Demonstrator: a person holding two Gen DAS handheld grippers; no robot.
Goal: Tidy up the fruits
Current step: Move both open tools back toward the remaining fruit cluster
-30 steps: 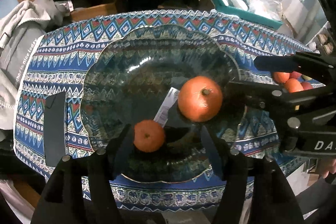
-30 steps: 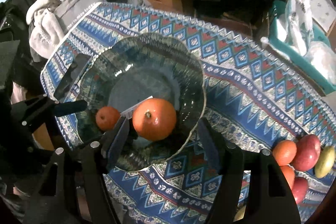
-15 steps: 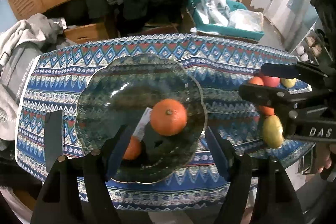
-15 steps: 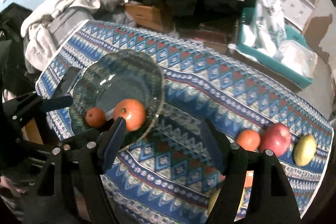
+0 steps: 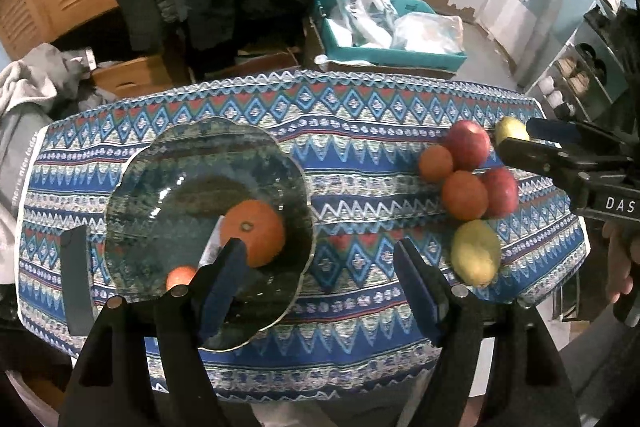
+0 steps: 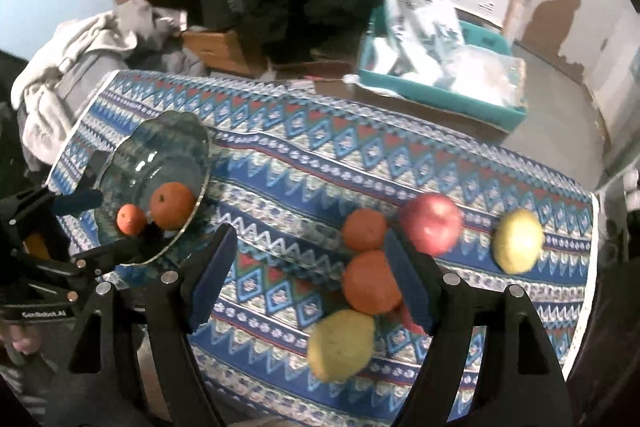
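Two oranges, one large (image 5: 256, 233) and one small (image 5: 180, 275), lie in the scalloped blue glass bowl (image 5: 160, 163) while the left gripper (image 5: 316, 279) stands open and empty and the right gripper (image 6: 308, 275) is opening empty-fingered above the patterned worktop (image 6: 304, 163).

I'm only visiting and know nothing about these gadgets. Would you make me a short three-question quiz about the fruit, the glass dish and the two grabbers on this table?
1. How many fruits lie in the glass dish?
2. True or false: the right gripper is carrying a fruit.
3. Which fruit sits farthest from the dish: A) large orange, B) red apple, C) yellow fruit near the cloth's end?

Key
1. Two: the large orange and a small orange.
2. False: its jaws are opening with only the patterned cloth showing between them. The left gripper holds nothing either.
3. C.
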